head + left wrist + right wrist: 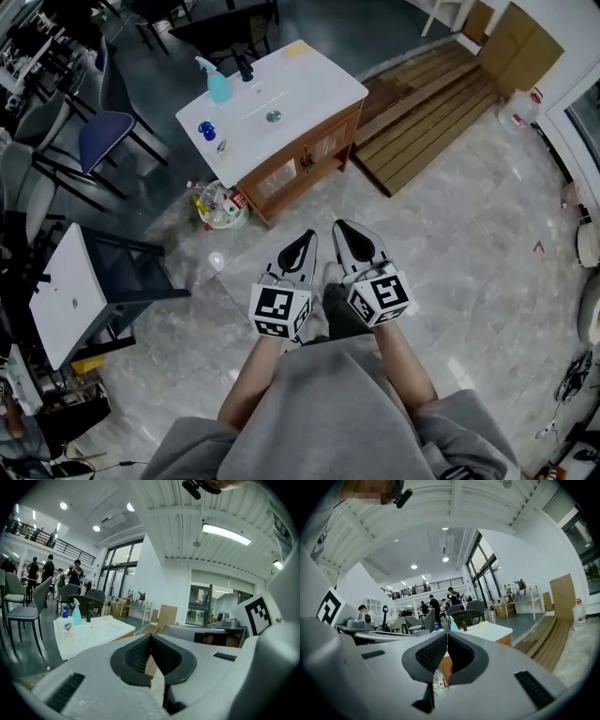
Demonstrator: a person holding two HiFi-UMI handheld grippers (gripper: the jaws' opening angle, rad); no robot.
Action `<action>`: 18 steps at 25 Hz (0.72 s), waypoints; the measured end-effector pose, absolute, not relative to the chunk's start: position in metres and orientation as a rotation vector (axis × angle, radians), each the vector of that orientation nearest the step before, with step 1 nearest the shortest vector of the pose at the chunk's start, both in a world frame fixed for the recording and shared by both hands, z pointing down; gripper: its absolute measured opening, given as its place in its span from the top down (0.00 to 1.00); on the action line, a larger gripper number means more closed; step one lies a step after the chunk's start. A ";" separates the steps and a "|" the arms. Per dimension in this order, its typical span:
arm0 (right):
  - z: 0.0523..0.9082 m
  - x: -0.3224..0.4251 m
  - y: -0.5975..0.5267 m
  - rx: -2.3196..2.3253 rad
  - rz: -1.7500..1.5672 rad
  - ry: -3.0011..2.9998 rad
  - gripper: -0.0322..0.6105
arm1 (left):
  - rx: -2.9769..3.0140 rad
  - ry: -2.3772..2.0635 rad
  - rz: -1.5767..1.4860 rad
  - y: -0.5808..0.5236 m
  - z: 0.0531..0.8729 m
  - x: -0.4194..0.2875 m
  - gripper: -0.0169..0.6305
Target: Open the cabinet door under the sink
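The sink cabinet (302, 161) stands ahead of me, a wooden unit with a white top (281, 89) and two doors, both closed. My left gripper (308, 238) and right gripper (343, 229) hang side by side over the floor, well short of the cabinet, pointing toward it. Both are shut with nothing between the pads. In the left gripper view the left gripper (151, 637) points past the white top (96, 632). The right gripper (446, 634) has the cabinet (487, 632) just beyond its tips in the right gripper view.
A blue spray bottle (217, 82) and a black faucet (245, 66) sit on the top. A basin of bottles (221, 206) lies on the floor at the cabinet's left corner. Wooden decking (431, 108) lies to the right, chairs (103, 141) and a white table (66, 295) to the left.
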State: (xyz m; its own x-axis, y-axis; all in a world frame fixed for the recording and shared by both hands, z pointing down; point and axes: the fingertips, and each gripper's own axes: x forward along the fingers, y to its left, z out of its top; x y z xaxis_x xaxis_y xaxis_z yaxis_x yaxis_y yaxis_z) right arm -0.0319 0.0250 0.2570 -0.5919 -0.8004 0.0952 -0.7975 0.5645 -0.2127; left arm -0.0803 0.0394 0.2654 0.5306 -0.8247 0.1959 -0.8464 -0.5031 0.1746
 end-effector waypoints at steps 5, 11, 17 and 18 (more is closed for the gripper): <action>0.269 -0.026 -0.021 -1.403 -0.427 2.772 0.93 | 2.490 -1.407 0.145 -0.003 0.276 -0.075 0.96; 0.287 -0.016 -0.071 -1.385 -0.497 2.774 0.93 | 2.447 -1.419 0.176 -0.052 0.293 -0.066 0.96; 0.313 -0.003 -0.113 -1.374 -0.615 2.752 0.93 | 2.399 -1.426 0.234 -0.093 0.316 -0.056 0.96; 0.319 0.000 -0.119 -1.371 -0.635 2.747 0.93 | 2.391 -1.428 0.249 -0.100 0.321 -0.054 0.96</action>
